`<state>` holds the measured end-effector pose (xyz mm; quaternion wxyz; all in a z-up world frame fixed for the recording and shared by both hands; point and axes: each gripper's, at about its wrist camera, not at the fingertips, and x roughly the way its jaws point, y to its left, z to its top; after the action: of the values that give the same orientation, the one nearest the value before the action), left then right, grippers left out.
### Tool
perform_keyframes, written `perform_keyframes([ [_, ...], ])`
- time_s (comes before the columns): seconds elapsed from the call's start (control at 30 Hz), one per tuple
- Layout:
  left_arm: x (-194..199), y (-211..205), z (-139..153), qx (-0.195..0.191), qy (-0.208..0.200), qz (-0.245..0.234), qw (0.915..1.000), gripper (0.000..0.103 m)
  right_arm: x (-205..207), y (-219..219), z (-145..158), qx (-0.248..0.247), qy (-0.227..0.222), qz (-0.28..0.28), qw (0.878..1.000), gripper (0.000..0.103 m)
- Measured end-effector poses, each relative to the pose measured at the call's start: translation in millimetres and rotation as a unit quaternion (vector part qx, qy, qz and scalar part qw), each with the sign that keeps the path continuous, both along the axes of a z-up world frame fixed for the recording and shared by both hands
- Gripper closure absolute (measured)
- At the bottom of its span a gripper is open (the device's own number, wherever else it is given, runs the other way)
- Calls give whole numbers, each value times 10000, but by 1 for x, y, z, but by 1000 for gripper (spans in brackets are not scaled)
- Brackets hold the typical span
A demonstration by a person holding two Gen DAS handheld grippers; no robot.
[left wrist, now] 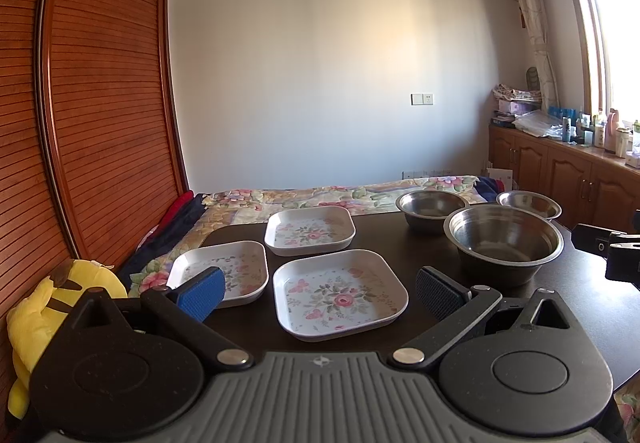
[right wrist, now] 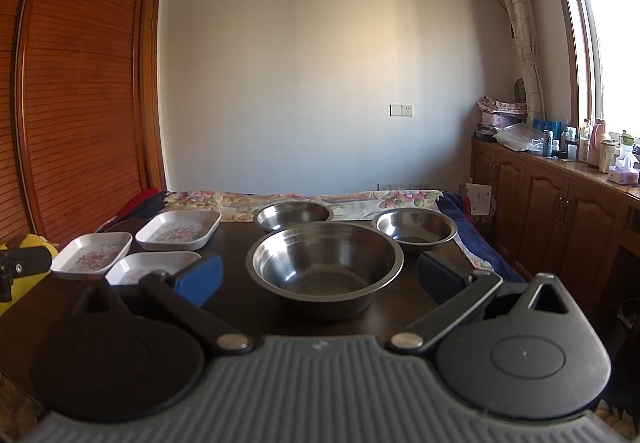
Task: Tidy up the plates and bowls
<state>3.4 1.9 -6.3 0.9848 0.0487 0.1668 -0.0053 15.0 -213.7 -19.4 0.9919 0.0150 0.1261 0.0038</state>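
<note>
Three square floral plates lie on the dark table: a near one, a left one and a far one. Three steel bowls stand to their right: a large one, a mid-size one and a small one. My left gripper hangs open over the near plate, holding nothing. My right gripper is open with the large bowl between its blue pads, not touching it. In the right wrist view the plates sit at left, the other bowls behind.
A bed with a floral quilt runs behind the table. A louvred wooden wardrobe stands at left, with a yellow plush toy by the table's left edge. Wooden cabinets topped with bottles line the right wall under the window.
</note>
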Motion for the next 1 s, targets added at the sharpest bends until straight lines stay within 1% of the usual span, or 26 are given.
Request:
perform_keyframes([
  [1.0,-1,-2,0,-3,3,-6,10000,0,1,0,-2,25,18,-5,10000,0],
])
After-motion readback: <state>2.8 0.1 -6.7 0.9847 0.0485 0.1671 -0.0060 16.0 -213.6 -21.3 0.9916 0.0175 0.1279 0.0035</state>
